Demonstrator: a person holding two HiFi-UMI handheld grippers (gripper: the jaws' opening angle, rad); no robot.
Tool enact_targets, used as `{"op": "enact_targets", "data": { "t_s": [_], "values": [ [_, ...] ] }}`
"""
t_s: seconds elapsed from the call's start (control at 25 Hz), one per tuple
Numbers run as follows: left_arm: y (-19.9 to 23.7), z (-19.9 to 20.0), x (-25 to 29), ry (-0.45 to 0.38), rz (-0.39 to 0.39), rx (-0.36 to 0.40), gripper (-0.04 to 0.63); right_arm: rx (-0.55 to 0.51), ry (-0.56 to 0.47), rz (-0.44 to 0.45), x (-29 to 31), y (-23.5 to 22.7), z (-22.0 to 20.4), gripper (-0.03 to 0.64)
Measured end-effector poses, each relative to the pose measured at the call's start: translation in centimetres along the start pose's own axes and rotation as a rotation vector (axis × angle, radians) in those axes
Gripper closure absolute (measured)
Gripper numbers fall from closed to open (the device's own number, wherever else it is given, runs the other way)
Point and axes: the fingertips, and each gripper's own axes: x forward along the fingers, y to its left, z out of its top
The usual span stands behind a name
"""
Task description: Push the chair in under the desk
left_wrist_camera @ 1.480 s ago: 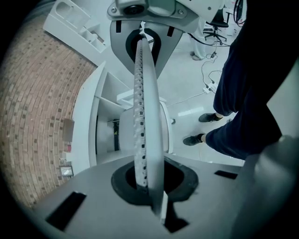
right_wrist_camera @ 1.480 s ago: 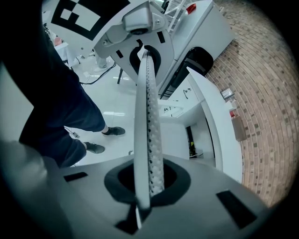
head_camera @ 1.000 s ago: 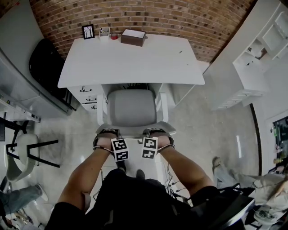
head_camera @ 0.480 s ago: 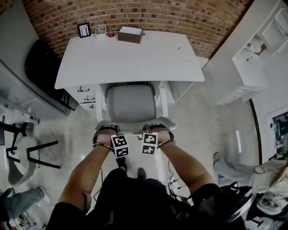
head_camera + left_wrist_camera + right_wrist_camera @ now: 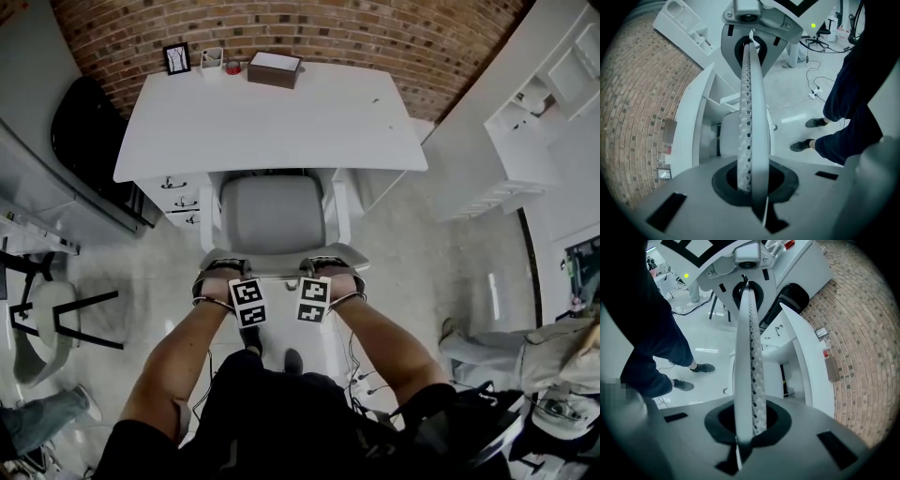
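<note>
Left tongs (image 5: pixel 223 274) and right tongs (image 5: pixel 328 272) are pinched shut, empty, against the chair (image 5: pixel 273 216) back, centre frame, seat half under the worktop (image 5: pixel 272 117). An uneven shove could swing it into the drawers (image 5: pixel 180 202).

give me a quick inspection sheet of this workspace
surface: white desk, things only along its far edge
job's things: grey chair, seat mostly out from under the desk
clutter: picture frame, brown box
grippers: left gripper and right gripper both shut, empty, at the chair's back
cables: cable on the floor
surroundings: brick wall, white shelves, second chair
</note>
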Motion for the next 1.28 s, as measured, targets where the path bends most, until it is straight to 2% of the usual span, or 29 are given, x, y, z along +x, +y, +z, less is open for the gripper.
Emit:
{"op": "enact_targets", "data": {
  "t_s": [0.08,0.16,0.2,0.24,0.28,0.44,0.68,0.84,0.92,1.0,1.12,1.2,1.28],
  "values": [
    [0.1,0.1,0.0,-0.019,0.013,-0.001,0.583,0.011,-0.006,-0.031,0.1,-0.3,-0.1,0.602],
    [-0.1,0.1,-0.1,-0.041,0.025,0.003,0.582,0.058,-0.022,-0.044,-0.1,-0.5,-0.1,0.542],
    [-0.3,0.1,-0.3,-0.058,0.026,0.001,0.546,0.081,-0.03,-0.037,-0.2,-0.5,-0.2,0.5],
    [-0.5,0.2,-0.5,-0.079,0.025,-0.004,0.461,0.095,-0.041,-0.028,-0.5,-0.4,-0.1,0.47],
    [-0.7,0.3,-0.9,-0.101,0.028,-0.011,0.423,0.101,-0.055,-0.022,-0.9,-0.2,-0.1,0.46],
    [0.0,1.0,-3.0,-0.188,0.109,-0.092,0.4,0.163,-0.137,-0.034,-2.8,-0.4,0.2,0.441],
    [0.7,2.1,-7.9,-0.345,0.203,-0.321,0.4,0.28,-0.27,-0.077,-6.7,-1.1,0.9,0.422],
    [0.0,3.7,-12.4,-0.553,0.23,-0.519,0.4,0.398,-0.37,-0.107,-10.1,-1.3,0.8,0.448],
    [-0.3,4.3,-14.9,-0.654,0.248,-0.626,0.402,0.462,-0.423,-0.116,-11.9,-1.4,0.8,0.482],
    [-0.3,4.4,-17.6,-0.737,0.283,-0.746,0.443,0.539,-0.478,-0.112,-13.7,-1.4,0.6,0.515],
    [-0.9,4.5,-21.3,-0.845,0.288,-0.926,0.588,0.629,-0.576,-0.115,-16.7,-1.4,0.4,0.575],
    [-1.6,4.2,-23.2,-0.903,0.275,-1.021,0.588,0.658,-0.627,-0.123,-18.3,-1.2,0.3,0.598],
    [-2.0,3.4,-25.1,-0.934,0.3,-1.096,0.588,0.713,-0.68,-0.123,-19.7,-1.1,0.4,0.607]
  ]
}}
